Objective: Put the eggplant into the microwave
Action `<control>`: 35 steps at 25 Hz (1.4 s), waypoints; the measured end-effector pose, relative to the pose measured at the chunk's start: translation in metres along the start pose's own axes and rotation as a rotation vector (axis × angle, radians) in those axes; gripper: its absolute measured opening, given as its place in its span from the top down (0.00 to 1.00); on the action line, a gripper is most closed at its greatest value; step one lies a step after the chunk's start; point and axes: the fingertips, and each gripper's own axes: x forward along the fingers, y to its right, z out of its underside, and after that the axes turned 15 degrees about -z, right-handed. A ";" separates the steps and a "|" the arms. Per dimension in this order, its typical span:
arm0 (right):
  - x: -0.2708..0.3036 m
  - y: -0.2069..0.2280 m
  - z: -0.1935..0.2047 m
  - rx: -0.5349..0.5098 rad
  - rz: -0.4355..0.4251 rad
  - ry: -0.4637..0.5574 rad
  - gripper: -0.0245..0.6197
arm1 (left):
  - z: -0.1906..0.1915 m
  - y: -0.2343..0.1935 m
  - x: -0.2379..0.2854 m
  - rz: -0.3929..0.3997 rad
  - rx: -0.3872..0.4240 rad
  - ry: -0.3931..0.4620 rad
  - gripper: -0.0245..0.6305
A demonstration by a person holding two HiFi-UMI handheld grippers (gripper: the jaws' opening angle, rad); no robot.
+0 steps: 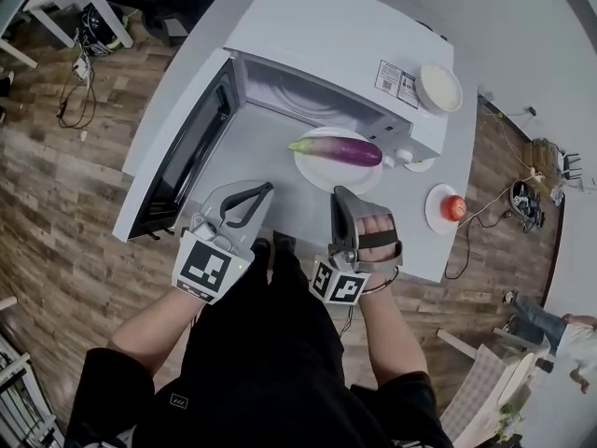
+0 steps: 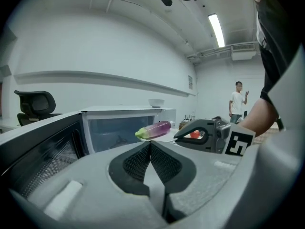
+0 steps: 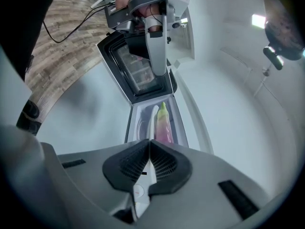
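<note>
One eggplant, one microwave, two plates, one bowl, one red fruit, two grippers.

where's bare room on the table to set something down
Bare table between the open microwave door and the plate with the eggplant. Crowded on the right: that plate, then the saucer with the tomato.

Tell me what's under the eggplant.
A white plate, resting on the table in front of the open microwave. The eggplant covers the plate's middle, so anything there can't be seen.

glossy eggplant, smooth white microwave, wood-grain floor
</note>
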 end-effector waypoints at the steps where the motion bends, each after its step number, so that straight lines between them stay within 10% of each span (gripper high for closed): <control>1: 0.004 0.002 -0.002 -0.006 0.000 0.010 0.93 | 0.002 -0.002 0.001 -0.007 0.000 -0.003 0.95; 35: 0.169 -0.002 0.000 -0.052 -0.062 0.058 0.93 | 0.050 -0.039 0.077 -0.116 -0.017 0.001 0.95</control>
